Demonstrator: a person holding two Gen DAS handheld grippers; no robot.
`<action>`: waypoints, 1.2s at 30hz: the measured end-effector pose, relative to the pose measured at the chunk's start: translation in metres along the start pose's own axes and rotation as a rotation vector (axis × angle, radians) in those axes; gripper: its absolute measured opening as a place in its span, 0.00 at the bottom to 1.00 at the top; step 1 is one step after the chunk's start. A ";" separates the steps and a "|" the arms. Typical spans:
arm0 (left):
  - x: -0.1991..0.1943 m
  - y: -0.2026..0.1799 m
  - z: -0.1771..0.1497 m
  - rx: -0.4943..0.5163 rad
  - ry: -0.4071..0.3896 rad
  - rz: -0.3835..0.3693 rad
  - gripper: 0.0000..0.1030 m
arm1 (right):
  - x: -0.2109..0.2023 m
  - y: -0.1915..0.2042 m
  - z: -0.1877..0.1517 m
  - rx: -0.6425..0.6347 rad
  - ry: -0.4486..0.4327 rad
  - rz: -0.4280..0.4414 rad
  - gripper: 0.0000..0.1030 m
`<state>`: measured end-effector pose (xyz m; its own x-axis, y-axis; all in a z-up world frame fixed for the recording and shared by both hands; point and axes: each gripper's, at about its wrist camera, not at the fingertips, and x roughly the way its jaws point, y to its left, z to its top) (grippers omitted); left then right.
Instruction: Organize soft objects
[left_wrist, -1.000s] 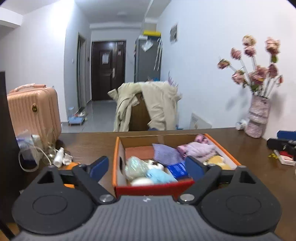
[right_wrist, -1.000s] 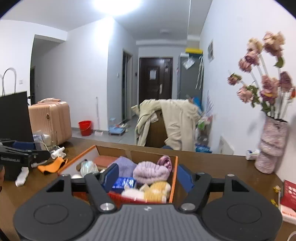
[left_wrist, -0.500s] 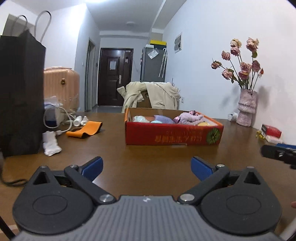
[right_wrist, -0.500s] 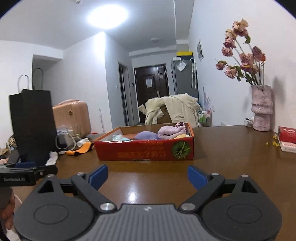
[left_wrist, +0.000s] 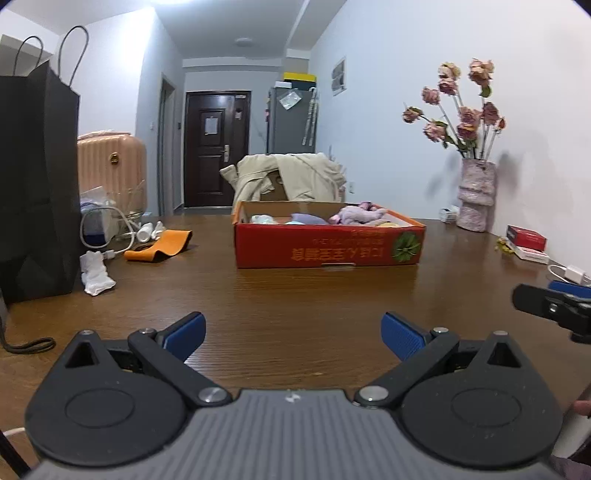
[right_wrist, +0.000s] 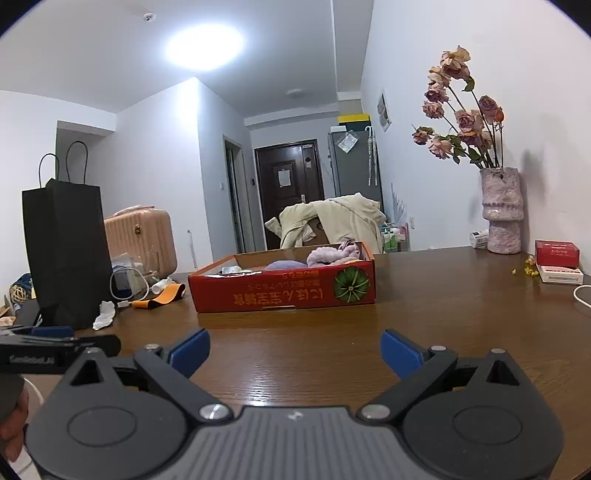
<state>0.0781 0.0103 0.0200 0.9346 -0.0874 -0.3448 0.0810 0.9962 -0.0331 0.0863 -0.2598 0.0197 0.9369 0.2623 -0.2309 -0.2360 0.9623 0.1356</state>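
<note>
1. Two grippers are held low over the table (left_wrist: 295, 295), short of the red box (left_wrist: 328, 243): the left gripper (left_wrist: 293, 330) and the right gripper (right_wrist: 295, 349). Both are spread wide with nothing between the blue pads (left_wrist: 186, 330); the right one's jaws have just been opening.
2. Soft things are seen inside the box: a lilac knitted bundle (right_wrist: 332, 254) near its right end, and a purple cloth (left_wrist: 308, 218) and pale items toward the middle. What lies deeper in the box is hidden by its front wall.
3. More soft pieces are left loose on the table to the left: a white sock (left_wrist: 96, 273) beside the black paper bag (left_wrist: 35, 184), and an orange band (left_wrist: 160, 249) near a cable.
4. Judged from this, a loose piece is best taken next. The sock should be approached from above, pinched at its bulk rather than an edge, and lifted clear of the bag before it is carried over the box wall.
5. Each gripper is pointed nearly level, tipped slightly down toward the box. The right gripper's tip shows at the right edge of the left view, so the two are side by side.
</note>
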 end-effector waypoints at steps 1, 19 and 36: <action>-0.001 -0.002 0.000 0.008 -0.001 -0.007 1.00 | 0.000 0.000 0.000 0.002 -0.003 0.000 0.96; -0.010 0.000 0.003 -0.002 -0.019 0.008 1.00 | -0.001 0.004 0.001 -0.012 -0.007 0.016 0.96; -0.010 0.003 0.004 -0.009 -0.022 0.016 1.00 | -0.002 0.004 0.002 0.000 -0.012 0.009 0.96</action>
<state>0.0701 0.0140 0.0272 0.9430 -0.0712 -0.3250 0.0628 0.9974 -0.0364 0.0835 -0.2563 0.0226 0.9378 0.2698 -0.2184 -0.2441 0.9599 0.1377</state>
